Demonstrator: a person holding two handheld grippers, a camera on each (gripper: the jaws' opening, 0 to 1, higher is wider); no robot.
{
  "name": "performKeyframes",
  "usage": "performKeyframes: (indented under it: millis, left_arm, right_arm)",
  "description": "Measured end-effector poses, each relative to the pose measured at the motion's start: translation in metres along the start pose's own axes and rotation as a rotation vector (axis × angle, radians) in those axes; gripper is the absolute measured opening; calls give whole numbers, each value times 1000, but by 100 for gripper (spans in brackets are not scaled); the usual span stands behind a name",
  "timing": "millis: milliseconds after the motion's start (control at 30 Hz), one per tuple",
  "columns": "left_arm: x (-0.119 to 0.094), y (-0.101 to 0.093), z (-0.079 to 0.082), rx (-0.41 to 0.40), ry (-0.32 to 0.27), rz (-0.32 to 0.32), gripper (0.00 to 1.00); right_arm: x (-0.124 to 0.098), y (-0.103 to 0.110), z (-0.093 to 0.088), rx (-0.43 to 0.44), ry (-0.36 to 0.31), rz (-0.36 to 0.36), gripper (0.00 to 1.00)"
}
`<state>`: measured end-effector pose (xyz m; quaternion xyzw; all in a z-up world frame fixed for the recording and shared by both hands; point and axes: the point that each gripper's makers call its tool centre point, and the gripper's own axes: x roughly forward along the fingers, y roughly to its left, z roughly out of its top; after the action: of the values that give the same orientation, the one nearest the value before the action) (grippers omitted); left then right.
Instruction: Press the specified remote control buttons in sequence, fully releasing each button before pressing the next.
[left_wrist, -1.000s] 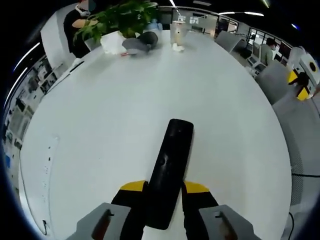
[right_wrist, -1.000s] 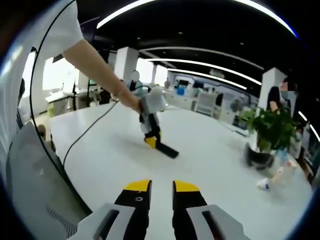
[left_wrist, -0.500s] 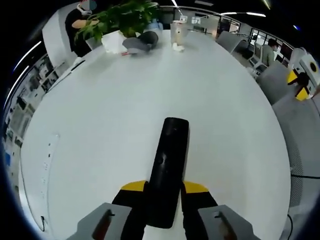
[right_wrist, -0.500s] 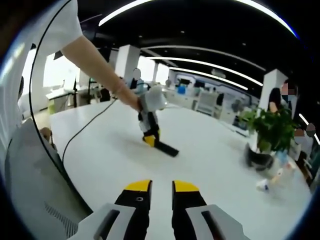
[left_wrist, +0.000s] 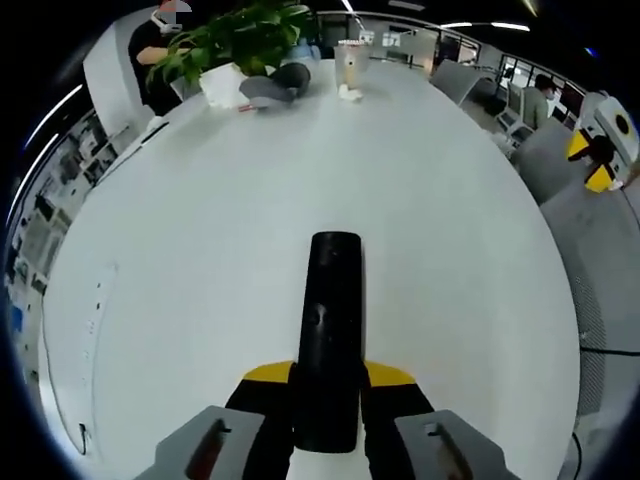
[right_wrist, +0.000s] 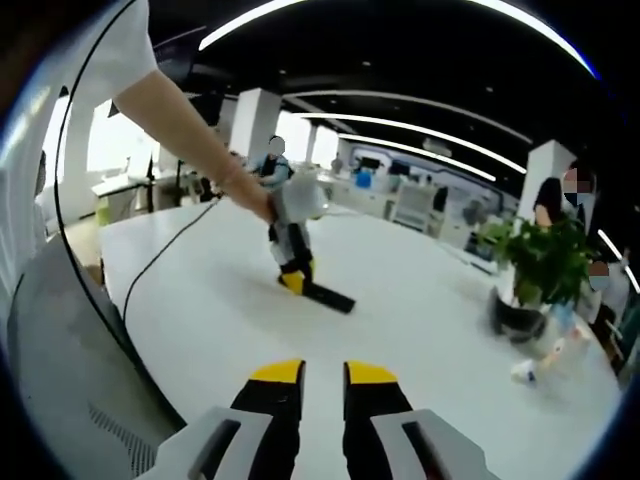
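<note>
One remote (left_wrist: 330, 340), lower centre, clenched in left gripper (left_wrist: 328, 385) fingers. Right gripper (right_wrist: 322, 378) nearly closed, holding nothing. Bench (left_wrist: 440, 220) bare around remote; plant (left_wrist: 240, 35) upper left edge.

Left gripper view looking down close along a black remote (left_wrist: 329, 340) on a white table (left_wrist: 200, 250) toward a potted plant (left_wrist: 240, 35) at its far end — right gripper view facing low across the same table, taking in remote, plant and the left gripper (right_wrist: 293, 282) from well apart.
</note>
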<state>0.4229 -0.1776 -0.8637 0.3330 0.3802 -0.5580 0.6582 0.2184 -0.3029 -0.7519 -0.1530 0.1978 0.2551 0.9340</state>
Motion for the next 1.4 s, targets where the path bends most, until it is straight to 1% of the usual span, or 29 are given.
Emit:
performKeyframes:
  millis: [333,600,767,933,1400]
  left_arm:
    - [-3,-12,-5,-16,-26,0,24]
    - [-4,-19,-5,-5,-10,-2,24]
    - [-4,-22,-6,-12,-20,-2,24]
    - [-5,-32,-7,-1,-22,-5,24]
    - [-6,-46,-11,-13,-42,-2,24]
  right_arm:
    - [0,1,0,-8,0,4,11]
    - [1,2,-1,-12,3,7,10]
    - [1,3,-2,-17,9,11,10]
    - [1,4,-3,-23,15,16,9]
    - [3,7,-5,-33,28,26,8]
